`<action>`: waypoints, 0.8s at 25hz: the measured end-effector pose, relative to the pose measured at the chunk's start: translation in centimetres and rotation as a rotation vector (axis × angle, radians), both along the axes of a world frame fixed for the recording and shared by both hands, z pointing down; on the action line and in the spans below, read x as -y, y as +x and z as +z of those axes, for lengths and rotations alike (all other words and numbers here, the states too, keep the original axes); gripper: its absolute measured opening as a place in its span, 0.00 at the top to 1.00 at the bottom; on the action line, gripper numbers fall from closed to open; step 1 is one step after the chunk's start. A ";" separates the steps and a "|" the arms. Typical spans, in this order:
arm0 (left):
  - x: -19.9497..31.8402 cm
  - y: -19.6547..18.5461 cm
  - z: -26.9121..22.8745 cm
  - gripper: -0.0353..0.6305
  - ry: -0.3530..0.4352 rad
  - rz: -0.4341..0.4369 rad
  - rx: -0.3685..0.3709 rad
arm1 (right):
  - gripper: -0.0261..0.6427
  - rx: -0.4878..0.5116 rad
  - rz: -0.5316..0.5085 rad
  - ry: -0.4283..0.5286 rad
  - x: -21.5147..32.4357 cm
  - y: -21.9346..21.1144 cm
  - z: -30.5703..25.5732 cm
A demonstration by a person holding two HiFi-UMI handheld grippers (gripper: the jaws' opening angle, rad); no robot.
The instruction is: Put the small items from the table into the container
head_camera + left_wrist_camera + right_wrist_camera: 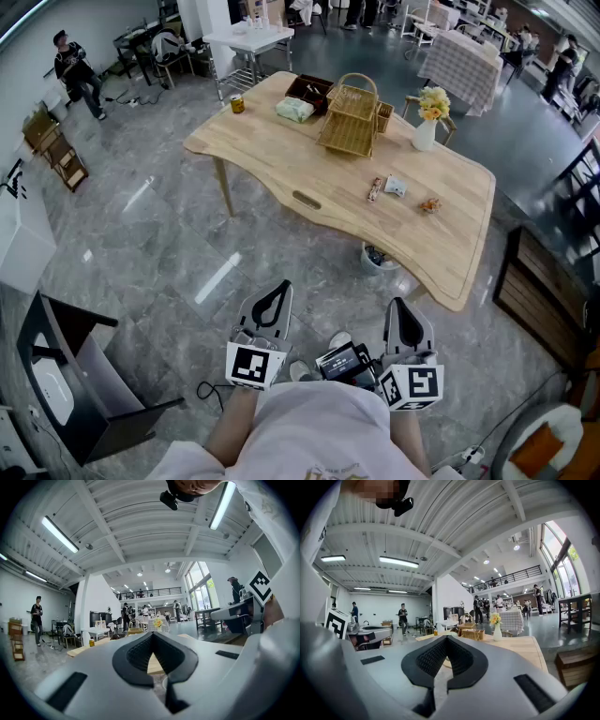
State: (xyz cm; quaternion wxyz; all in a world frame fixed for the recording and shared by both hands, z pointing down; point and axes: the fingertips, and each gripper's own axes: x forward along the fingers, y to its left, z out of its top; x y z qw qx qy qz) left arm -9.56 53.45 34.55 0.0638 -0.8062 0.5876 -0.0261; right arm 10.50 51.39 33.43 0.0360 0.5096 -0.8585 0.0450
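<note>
On the far table (281, 164) lie three small items (395, 187), one basket (349, 120); left gripper (282, 287) and right gripper (399, 304) sit pressed together, empty.

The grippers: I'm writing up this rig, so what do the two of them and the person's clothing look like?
Both the left gripper and the right gripper have pale grey shells with black, ribbed pads that curve to a point. Each carries a white cube printed with black square markers. The person wears a white top.

Head view looks steeply down from afar; both gripper views face level toward the table (281, 159).
</note>
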 end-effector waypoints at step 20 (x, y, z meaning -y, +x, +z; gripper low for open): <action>0.0 -0.4 -0.6 0.94 -0.063 -0.045 -0.031 | 0.93 0.055 -0.003 -0.044 0.8 -0.1 1.1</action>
